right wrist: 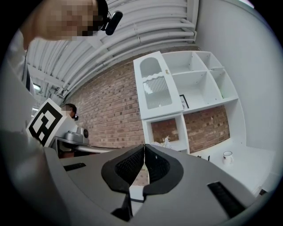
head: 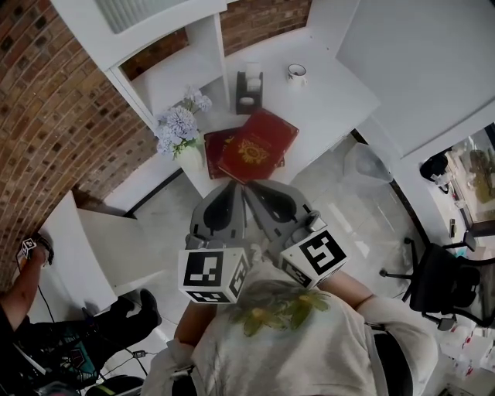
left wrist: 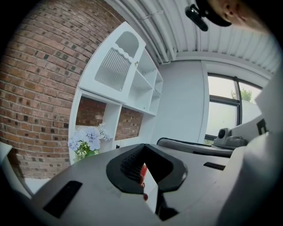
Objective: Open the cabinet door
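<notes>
Head view: shows the left gripper [head: 233, 186] and the right gripper [head: 247, 187] held side by side close to the chest, tips almost touching each other and aimed across the white counter [head: 340, 100]; probably carried together like this ahead of a reach not yet begun; places the cabinet door [head: 143, 11] at the top left edge, high on the shelf unit and well apart from both tools; takes in the red books [head: 255, 143] and the vase of flowers [head: 179, 128] on the counter just beyond the tips, with a mug [head: 296, 72] farther back; leaves unsettled, from this height, whether either tool is clenched. Left gripper view: settles that for the left tool, jaws closed tip to tip on nothing, only a sliver of red book glimpsed through the gap lower down; looks up at the slatted door [left wrist: 116, 66], shut, with a small knob [left wrist: 135, 63] on its right edge, a detail absent from the head view and, by judgement, the likely place to pinch. Right gripper view: shows the right jaws likewise clenched and empty; gives the squarest look at the door [right wrist: 157, 90] and knob [right wrist: 167, 71], beside open shelves [right wrist: 199, 84] and against the brick wall [right wrist: 110, 114]; catches the mug [right wrist: 227, 156] low at the right, out of the left gripper view altogether.
</notes>
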`<act>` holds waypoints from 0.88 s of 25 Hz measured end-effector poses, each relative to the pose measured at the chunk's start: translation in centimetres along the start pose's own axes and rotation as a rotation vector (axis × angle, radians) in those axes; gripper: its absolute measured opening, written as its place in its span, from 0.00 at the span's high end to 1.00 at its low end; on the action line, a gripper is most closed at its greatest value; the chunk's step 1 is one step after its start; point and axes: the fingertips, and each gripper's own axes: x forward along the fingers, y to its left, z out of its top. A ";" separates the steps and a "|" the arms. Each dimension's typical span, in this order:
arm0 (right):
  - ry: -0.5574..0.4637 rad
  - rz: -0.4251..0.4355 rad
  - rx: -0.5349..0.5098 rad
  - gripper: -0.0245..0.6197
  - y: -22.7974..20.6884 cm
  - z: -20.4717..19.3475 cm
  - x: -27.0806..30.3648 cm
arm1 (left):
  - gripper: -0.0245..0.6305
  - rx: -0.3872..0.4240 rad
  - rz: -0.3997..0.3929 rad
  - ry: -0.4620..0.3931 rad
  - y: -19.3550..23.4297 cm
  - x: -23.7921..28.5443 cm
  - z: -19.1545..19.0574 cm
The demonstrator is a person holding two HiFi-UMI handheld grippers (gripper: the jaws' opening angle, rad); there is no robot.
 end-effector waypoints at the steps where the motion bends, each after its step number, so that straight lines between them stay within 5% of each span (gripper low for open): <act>1: 0.001 0.007 0.008 0.92 0.0 0.1 0.2 | 0.95 -0.001 0.003 -0.003 0.1 0.1 0.1; 22: 0.071 0.245 0.000 0.92 -2.6 1.6 5.7 | 0.95 -0.013 0.118 -0.044 3.8 4.0 3.2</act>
